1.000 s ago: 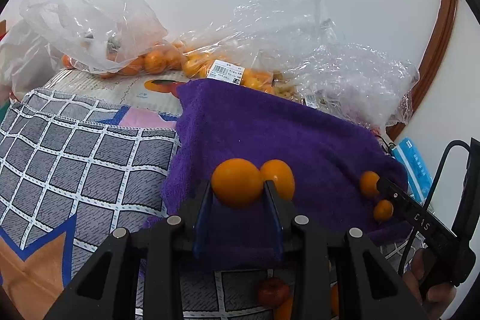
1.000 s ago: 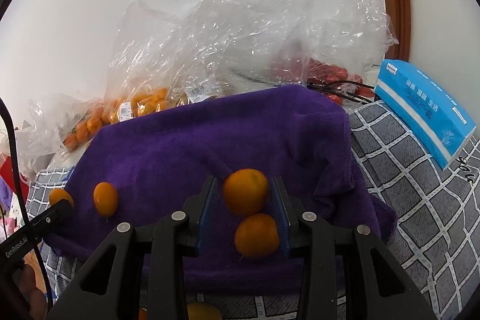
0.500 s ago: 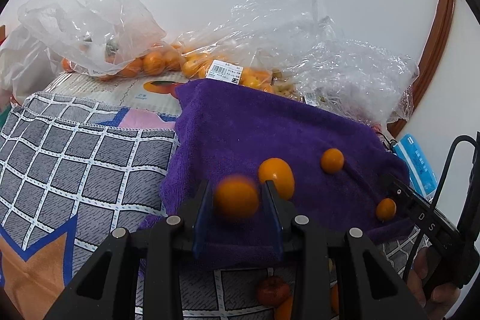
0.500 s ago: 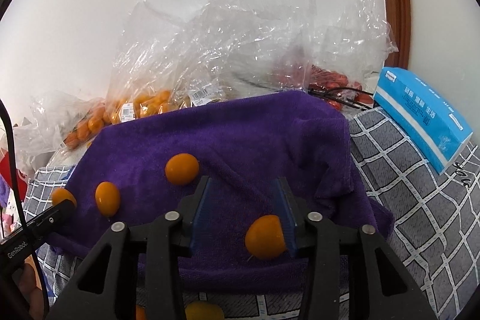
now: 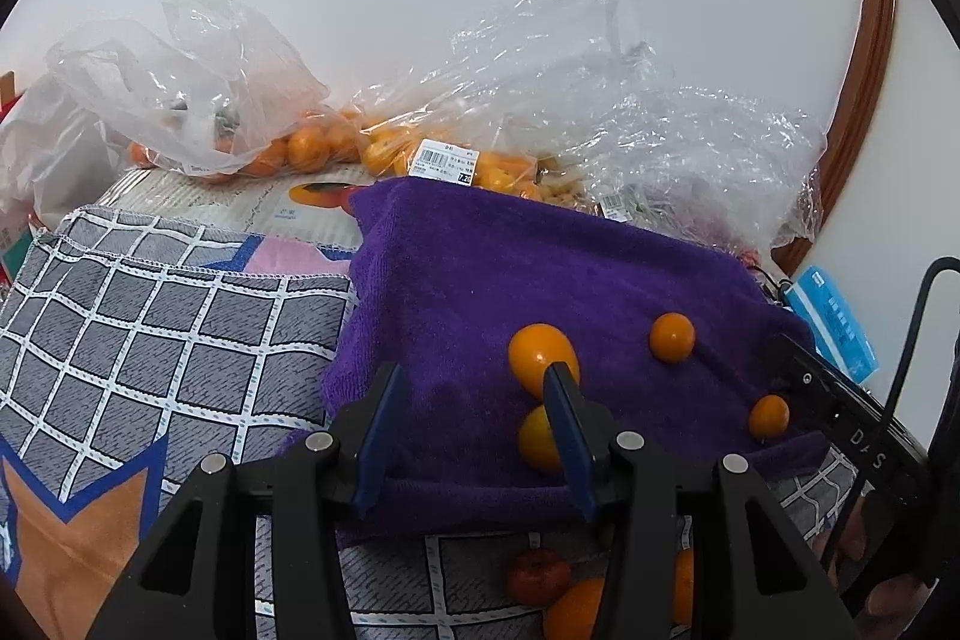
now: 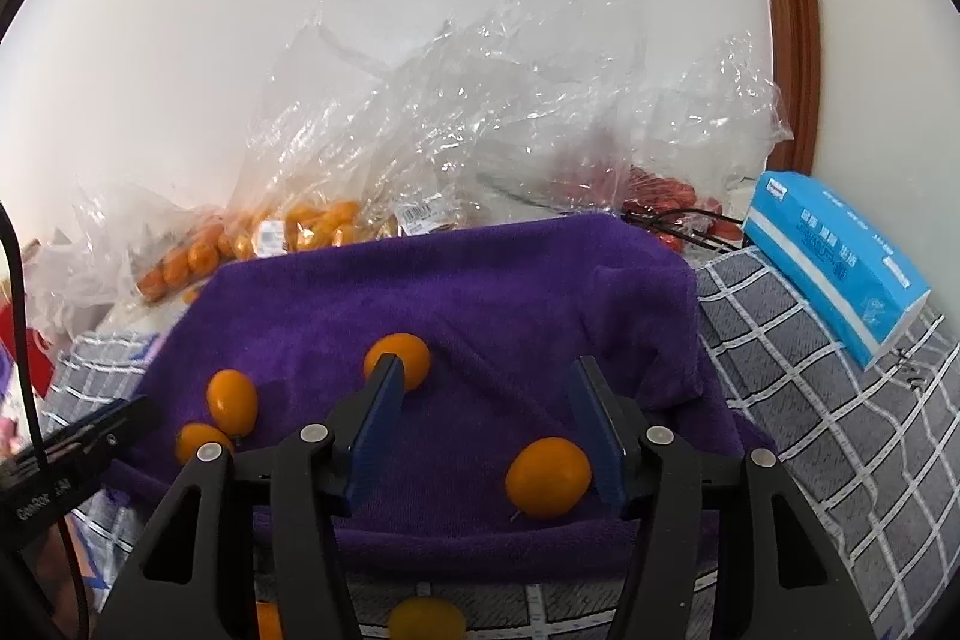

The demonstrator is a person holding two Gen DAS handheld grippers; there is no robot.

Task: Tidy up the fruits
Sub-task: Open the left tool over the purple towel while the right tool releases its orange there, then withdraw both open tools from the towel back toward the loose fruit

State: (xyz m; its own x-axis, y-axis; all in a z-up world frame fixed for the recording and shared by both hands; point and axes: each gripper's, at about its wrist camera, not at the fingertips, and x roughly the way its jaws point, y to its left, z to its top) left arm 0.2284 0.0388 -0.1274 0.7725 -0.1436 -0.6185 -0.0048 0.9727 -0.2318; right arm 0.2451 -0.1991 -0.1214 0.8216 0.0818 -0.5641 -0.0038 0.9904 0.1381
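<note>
Left claw (image 5: 474,412): jaws apart, have just been opening; nothing gripped. One orange fruit (image 5: 540,439) lies on the purple towel (image 5: 510,268) just inside the right-hand finger, partly hidden behind it; cannot tell if it touches the pad. Second fruit (image 5: 543,358) sits just beyond that fingertip. Two smaller fruits (image 5: 672,337) and (image 5: 768,417) lie further right on the towel, the latter near the front edge, beside the other claw's tip.

Right claw (image 6: 486,400): jaws apart, have just been opening; nothing gripped. A fruit (image 6: 547,477) rests on the towel (image 6: 480,280) between the fingers, close to the right-hand pad. Another fruit (image 6: 405,358) sits behind the left-hand fingertip. Two more (image 6: 232,399) and (image 6: 201,442) lie at the towel's left, near the left claw's tip.

Behind the towel: clear bags (image 6: 468,124), some holding orange fruit. Blue tissue pack (image 6: 840,268) on checked cloth (image 6: 840,430) at right.
</note>
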